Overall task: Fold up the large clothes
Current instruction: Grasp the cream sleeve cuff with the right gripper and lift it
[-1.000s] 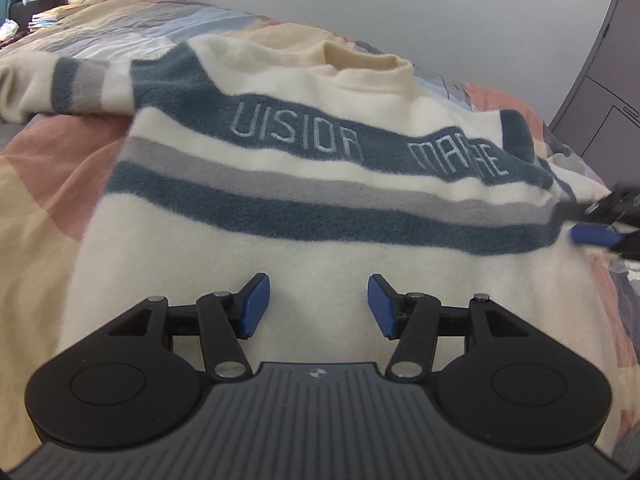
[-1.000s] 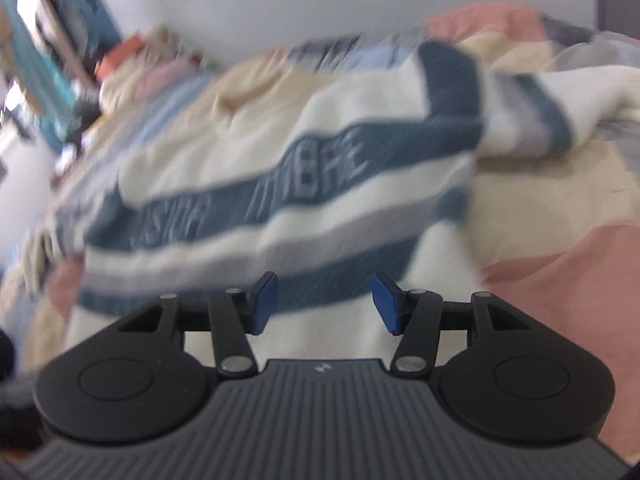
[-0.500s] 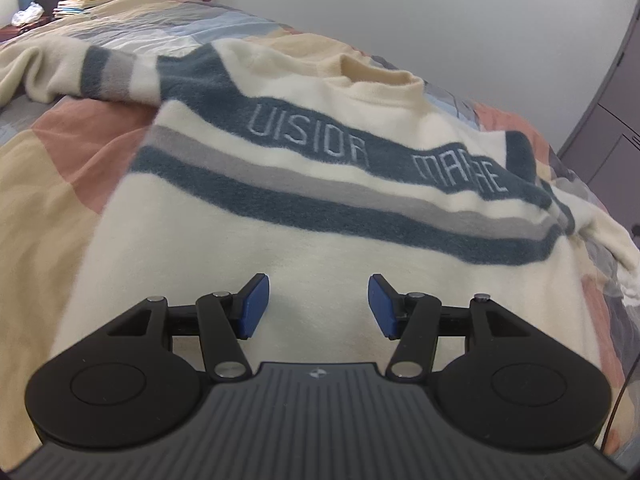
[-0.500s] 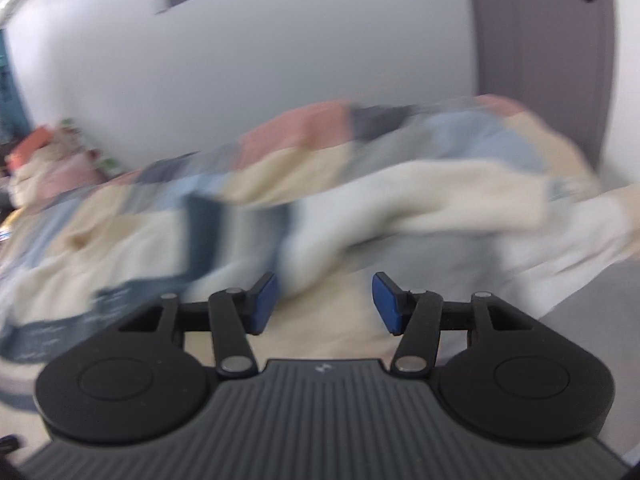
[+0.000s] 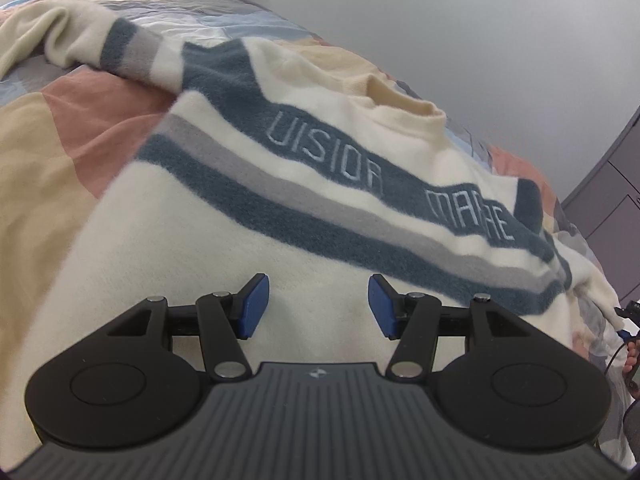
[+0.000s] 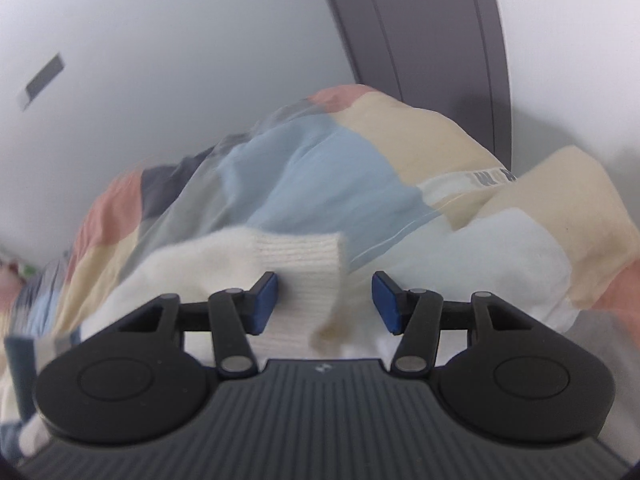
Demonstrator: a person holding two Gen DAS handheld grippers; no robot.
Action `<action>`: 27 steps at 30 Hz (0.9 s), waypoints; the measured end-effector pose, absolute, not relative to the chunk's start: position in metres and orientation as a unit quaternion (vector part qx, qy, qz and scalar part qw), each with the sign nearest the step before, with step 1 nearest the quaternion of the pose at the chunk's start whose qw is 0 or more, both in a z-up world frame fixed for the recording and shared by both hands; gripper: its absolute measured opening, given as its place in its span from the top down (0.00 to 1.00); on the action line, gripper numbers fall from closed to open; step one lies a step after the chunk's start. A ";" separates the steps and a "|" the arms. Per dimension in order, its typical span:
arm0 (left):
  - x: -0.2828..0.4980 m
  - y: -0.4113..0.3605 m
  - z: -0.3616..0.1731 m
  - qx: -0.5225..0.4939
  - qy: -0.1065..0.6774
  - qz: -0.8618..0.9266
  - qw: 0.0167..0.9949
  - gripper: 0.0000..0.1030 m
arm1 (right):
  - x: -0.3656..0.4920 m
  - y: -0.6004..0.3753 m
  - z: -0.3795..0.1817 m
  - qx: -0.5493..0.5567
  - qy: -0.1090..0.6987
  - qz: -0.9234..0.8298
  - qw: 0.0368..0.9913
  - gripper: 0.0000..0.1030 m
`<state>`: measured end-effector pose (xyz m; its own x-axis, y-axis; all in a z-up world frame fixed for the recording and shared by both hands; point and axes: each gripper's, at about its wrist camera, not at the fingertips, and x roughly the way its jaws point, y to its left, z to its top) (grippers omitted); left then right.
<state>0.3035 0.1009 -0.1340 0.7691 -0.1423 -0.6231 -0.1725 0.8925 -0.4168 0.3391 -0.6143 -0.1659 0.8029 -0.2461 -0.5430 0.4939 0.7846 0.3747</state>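
Left wrist view: the sweater [image 5: 304, 216], cream with dark blue and grey chest stripes and lettering, lies face up on the patchwork bedcover [image 5: 60, 136], its body spread flat, judged ready for folding. One sleeve [image 5: 100, 46] trails out toward the far left corner of the bed. The left gripper [image 5: 316, 306] hangs over the lower body of the garment with its jaws parted and nothing between them; whether the pads brush the fabric cannot be settled from this angle. It appears to be waiting in place while the other hand works.

Right wrist view: the right gripper [image 6: 324, 302] is brought up to the ribbed cuff [image 6: 300, 260] of the other sleeve, which lies over the edge of the bedcover. The jaws stand released, with the cuff lying between them toward the left pad; no pad is seen pressing on it. The likely aim is to take this cuff and carry the sleeve across the body.

Limits of observation: the right view is blurred at its left side, so the sleeve's run back to the body is unclear. The hem nearest the left gripper is covered by the tool's own housing. At the right margin of the left view only a sliver of the other tool and a fingertip show. Items at the far bedhead are too small to identify.
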 end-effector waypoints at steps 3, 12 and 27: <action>0.305 0.099 -0.135 -0.228 0.337 0.012 0.913 0.41 | 0.342 -0.617 -0.168 0.263 0.221 -0.179 0.922 0.42; 0.305 0.100 -0.134 -0.245 0.334 0.022 0.910 0.41 | 0.356 -0.600 -0.142 0.243 0.238 -0.144 0.929 0.85; 0.296 0.105 -0.133 -0.242 0.381 0.004 0.892 0.41 | 0.309 -0.572 0.045 0.199 0.158 -0.158 0.954 0.90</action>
